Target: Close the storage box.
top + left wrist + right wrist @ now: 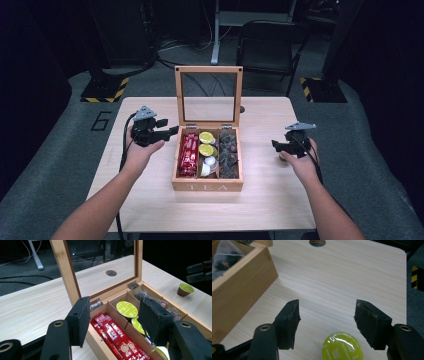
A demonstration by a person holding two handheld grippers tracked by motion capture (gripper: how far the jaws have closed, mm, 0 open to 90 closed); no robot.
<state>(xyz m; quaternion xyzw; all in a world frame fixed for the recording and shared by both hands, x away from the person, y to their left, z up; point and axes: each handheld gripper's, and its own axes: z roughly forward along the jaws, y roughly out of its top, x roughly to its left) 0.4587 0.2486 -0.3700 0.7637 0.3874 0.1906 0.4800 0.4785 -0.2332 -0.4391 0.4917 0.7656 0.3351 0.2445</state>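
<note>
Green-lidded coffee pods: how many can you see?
3 clearly: two green-lidded pods lie in the middle compartment of the tea box, one toward the hinged lid, one just nearer. A third stands on the table below the right tongs. More may be hidden.

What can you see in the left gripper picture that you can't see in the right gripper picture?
The left gripper view looks into the open tea box: red Nescafe sticks, green-lidded capsules in the middle compartment, and the raised glass lid. The right gripper view looks down on one green capsule standing on the table just below its open jaws, beside the tea box's outer wall. Both views take in that lone capsule, the dark packets in the box, the pale wooden table and its round hole.
</note>
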